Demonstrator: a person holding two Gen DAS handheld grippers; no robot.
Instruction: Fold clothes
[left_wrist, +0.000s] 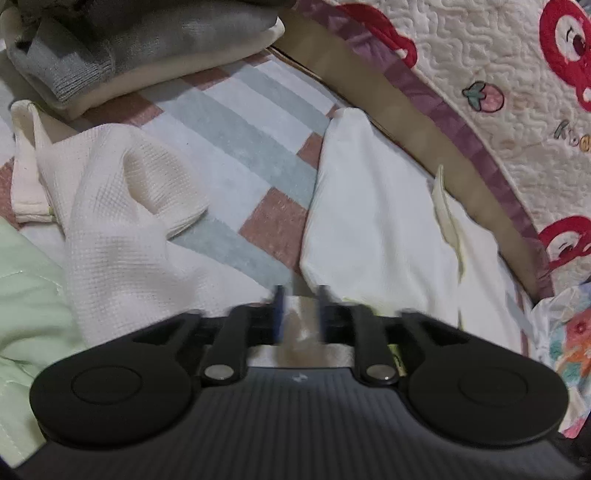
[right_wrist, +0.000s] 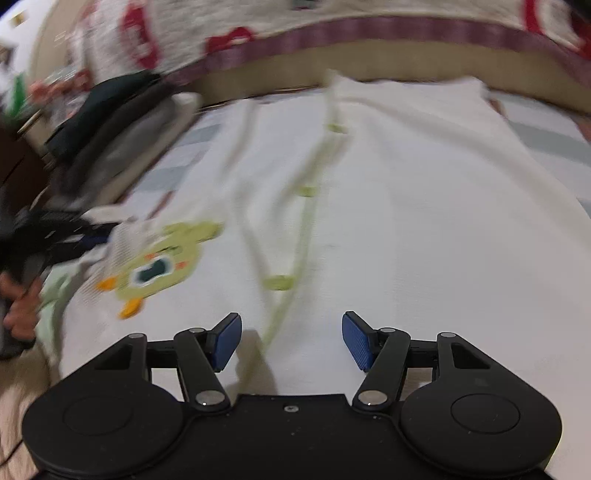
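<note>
A white garment (right_wrist: 406, 221) with a pale green button placket (right_wrist: 306, 221) and a green cartoon patch (right_wrist: 159, 266) lies spread on the bed. My right gripper (right_wrist: 291, 339) hovers low over its near part, jaws open, the placket running up between them. In the left wrist view the same white garment (left_wrist: 369, 221) lies ahead and to the right. My left gripper (left_wrist: 300, 310) is blurred; its blue pads stand a little apart, with pale cloth showing in the gap. It also appears blurred at the left edge of the right wrist view, beside the patch, with a person's hand (right_wrist: 18, 306) below it.
A cream waffle cloth (left_wrist: 122, 206) lies crumpled to the left, with pale green fabric (left_wrist: 26, 295) nearer. A folded grey and cream stack (left_wrist: 129, 48) sits at the back left on the striped sheet (left_wrist: 240, 147). A quilted cover with red cartoons (left_wrist: 498, 74) borders the far side.
</note>
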